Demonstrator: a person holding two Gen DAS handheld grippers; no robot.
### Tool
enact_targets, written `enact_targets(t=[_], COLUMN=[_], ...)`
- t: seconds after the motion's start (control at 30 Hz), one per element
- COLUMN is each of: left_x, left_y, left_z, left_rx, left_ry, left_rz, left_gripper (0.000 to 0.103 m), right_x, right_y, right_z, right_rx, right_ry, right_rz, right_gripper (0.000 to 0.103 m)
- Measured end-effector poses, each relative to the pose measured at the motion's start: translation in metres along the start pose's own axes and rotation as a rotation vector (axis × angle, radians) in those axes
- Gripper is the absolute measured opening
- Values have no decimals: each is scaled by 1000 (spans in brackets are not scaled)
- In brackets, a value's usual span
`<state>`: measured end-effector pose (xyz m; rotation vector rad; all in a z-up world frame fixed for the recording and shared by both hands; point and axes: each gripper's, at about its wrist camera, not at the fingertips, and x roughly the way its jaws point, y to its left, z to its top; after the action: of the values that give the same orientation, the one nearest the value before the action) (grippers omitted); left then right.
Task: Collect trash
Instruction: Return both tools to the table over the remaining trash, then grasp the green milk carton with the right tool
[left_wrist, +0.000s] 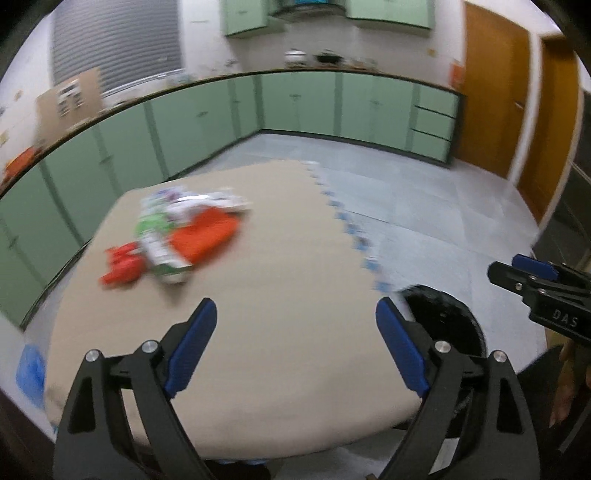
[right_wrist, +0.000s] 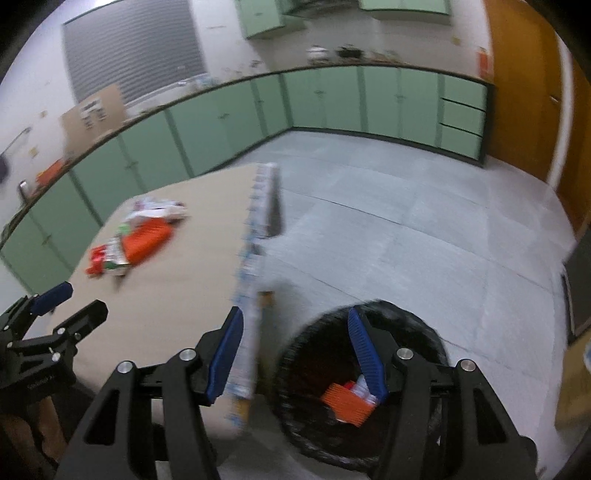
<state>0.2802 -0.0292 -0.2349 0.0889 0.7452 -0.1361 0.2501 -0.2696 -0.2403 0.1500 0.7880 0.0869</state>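
Note:
A heap of wrappers (left_wrist: 173, 236) in orange, red, green and white lies at the far left of the beige table (left_wrist: 280, 332); the right wrist view shows the same heap (right_wrist: 136, 240). My left gripper (left_wrist: 295, 314) hangs open over the table's near half with nothing between its blue pads. The right gripper (right_wrist: 295, 325) is open above the table's right edge and the black trash bin (right_wrist: 424, 332) on the floor. Inside the bin lie an orange wrapper (right_wrist: 343, 404) and some white scraps. Each gripper shows in the other's view: the right gripper (left_wrist: 517, 273) and the left gripper (right_wrist: 74, 299).
Green cabinets (left_wrist: 295, 107) under a dark counter run along the back and left walls. An orange door (left_wrist: 495, 88) stands at the right. Grey floor tiles (right_wrist: 406, 229) spread beyond the table. A printed strip (right_wrist: 255, 258) runs along the table's right edge.

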Motion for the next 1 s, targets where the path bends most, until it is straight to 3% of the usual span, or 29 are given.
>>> enact_targets(t=[0.3, 0.57, 0.8, 1.0], left_x=[-19, -13, 8, 23], left_y=[120, 190, 232, 251], left_z=[-7, -19, -20, -25], left_rx=[-125, -209, -257, -286], left_ry=[-32, -19, -13, -5], left_rz=[187, 262, 282, 281], left_gripper=[85, 85, 85, 85], right_x=[40, 99, 149, 185], right_y=[138, 235, 280, 296], right_z=[21, 27, 25, 24], right_rx=[-221, -371, -459, -495], right_ry=[-15, 13, 29, 54], right_rz=[178, 268, 260, 236], right_gripper=[59, 59, 59, 59])
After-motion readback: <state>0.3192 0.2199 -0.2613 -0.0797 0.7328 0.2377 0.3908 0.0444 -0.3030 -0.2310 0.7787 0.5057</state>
